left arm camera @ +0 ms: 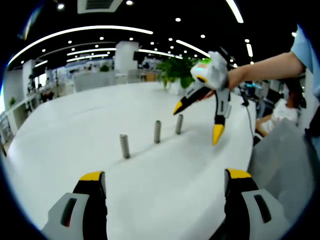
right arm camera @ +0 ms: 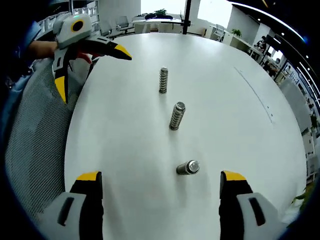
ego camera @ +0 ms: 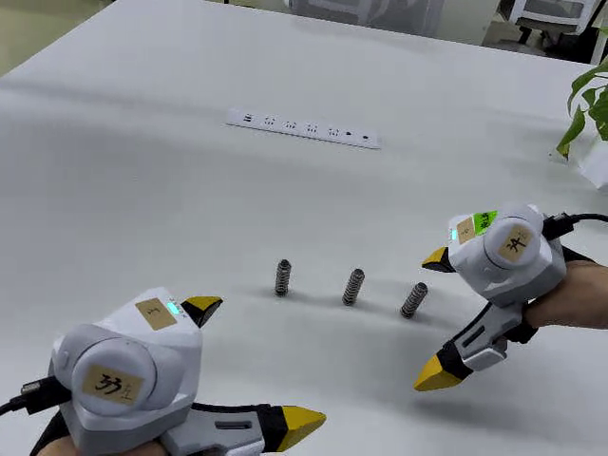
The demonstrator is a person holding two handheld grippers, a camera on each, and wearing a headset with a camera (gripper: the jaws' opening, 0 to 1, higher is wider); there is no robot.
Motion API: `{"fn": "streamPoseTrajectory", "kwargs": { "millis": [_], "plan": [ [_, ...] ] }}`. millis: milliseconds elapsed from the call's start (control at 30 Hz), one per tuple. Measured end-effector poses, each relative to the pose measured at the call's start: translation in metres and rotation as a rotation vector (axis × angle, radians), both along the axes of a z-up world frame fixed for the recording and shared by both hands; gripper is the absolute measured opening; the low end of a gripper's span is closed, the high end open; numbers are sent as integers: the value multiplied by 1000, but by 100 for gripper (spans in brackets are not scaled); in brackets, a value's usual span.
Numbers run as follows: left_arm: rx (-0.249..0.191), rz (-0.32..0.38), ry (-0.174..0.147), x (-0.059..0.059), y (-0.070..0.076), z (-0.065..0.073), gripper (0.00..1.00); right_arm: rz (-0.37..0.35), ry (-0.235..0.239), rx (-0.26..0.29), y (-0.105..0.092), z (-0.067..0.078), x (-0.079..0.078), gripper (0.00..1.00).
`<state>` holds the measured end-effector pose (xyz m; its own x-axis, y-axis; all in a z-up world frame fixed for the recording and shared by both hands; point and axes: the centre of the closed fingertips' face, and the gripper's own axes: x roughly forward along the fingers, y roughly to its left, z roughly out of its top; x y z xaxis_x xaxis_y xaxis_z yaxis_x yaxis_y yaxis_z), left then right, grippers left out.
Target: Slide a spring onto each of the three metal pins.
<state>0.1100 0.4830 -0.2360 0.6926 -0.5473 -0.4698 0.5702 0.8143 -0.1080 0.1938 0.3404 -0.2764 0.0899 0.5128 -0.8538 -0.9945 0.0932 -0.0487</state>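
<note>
Three short metal pins stand in a row on the white table, each with a spring around it: the left pin (ego camera: 283,277), the middle pin (ego camera: 353,286) and the right pin (ego camera: 414,299). My left gripper (ego camera: 253,364) hovers at the near left, open and holding nothing. My right gripper (ego camera: 435,316) is open just right of the right pin, also holding nothing. In the left gripper view the pins (left arm camera: 157,131) stand ahead of the jaws, with the right gripper (left arm camera: 197,121) beyond them. In the right gripper view the nearest pin (right arm camera: 188,167) lies between the open jaws.
A white power strip (ego camera: 304,127) lies farther back on the table (ego camera: 142,171). A potted plant (ego camera: 589,104) sits at the right edge. A grey mesh chair (right arm camera: 35,150) stands beside the table's near side. Office chairs stand beyond the far edge.
</note>
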Motion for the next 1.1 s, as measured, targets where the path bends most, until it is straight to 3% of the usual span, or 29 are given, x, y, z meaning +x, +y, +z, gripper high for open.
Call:
{"fn": "streamPoseTrajectory", "kwargs": {
  "millis": [233,367,500,600,700,800,933,1100],
  "plan": [
    [-3,5,7,1,0,-2,100,-121,1,92,-19,10,-19,99],
    [-6,12,8,1,2,-3,100,-244,7,187,-29,19,-33,99],
    [-5,20,7,1,4,-3,100,-308,-15,239,-38,26,-43,99],
    [10,33,6,2,7,-3,100,-371,-14,315,-38,34,-52,99],
    [25,56,-1,4,11,-3,100,-396,-7,338,-38,31,-57,99],
    [16,82,-11,7,17,0,100,-408,3,320,-36,24,-59,99],
    [38,130,-34,11,27,3,100,-427,-11,368,-28,35,-58,99],
    [31,159,-30,13,34,2,100,-443,-50,366,-36,36,-58,99]
  ]
}}
